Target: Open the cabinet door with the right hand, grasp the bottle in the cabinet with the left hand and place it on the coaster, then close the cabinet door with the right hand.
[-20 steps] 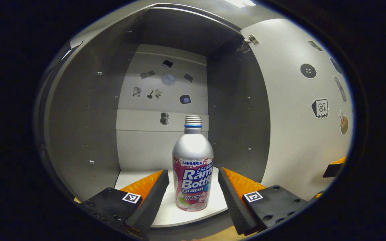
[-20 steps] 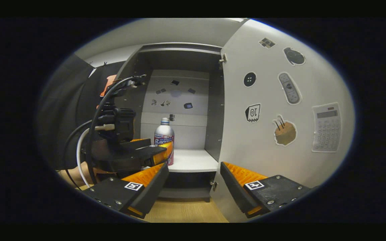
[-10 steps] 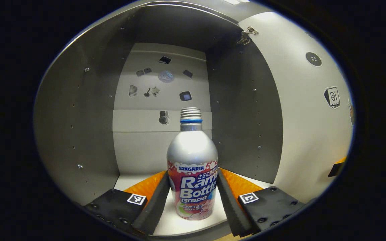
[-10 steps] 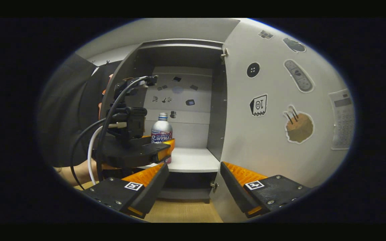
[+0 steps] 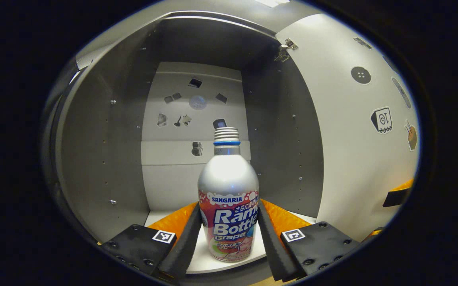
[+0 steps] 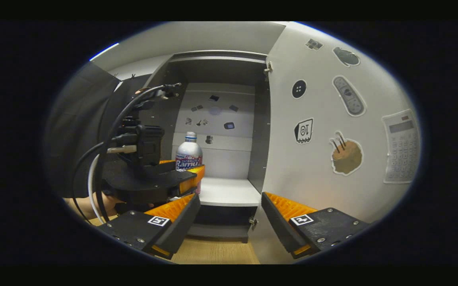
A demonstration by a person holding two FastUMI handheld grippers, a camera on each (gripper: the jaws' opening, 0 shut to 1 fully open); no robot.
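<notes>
Left gripper view first: at the left of the frame the grey inside wall (image 5: 105, 151) of the cabinet is being shown, dotted with small holes. At the bottom, the left gripper (image 5: 229, 234) is being held with its two black fingers (image 5: 183, 242) on either side of the bottle (image 5: 229, 202). Both pads are being pressed against the label of the bottle, so the jaws are gripping it. The bottle is being kept upright at the front of the white shelf (image 5: 201, 258), in the lower middle of the frame; whether its bottom is touching the shelf cannot be told. Small stickers (image 5: 195, 103) are being shown on the back wall above it. At the right of the frame the open cabinet door (image 5: 356, 151) is being seen, with picture stickers on it.

Right gripper view next: at the left of the frame a dark sleeve (image 6: 78, 131) and the left gripper (image 6: 191, 180) with its cables are being seen, reaching into the cabinet. The bottle (image 6: 188, 153) is being held between its orange fingers, left of the middle of the frame. At the bottom, the right gripper (image 6: 231, 224) is being held with its jaws wide apart and nothing between them. A strip of wooden floor (image 6: 213, 252) is being shown under it. At the right, the cabinet door (image 6: 316, 159) is being seen standing open, just beside the right finger.
</notes>
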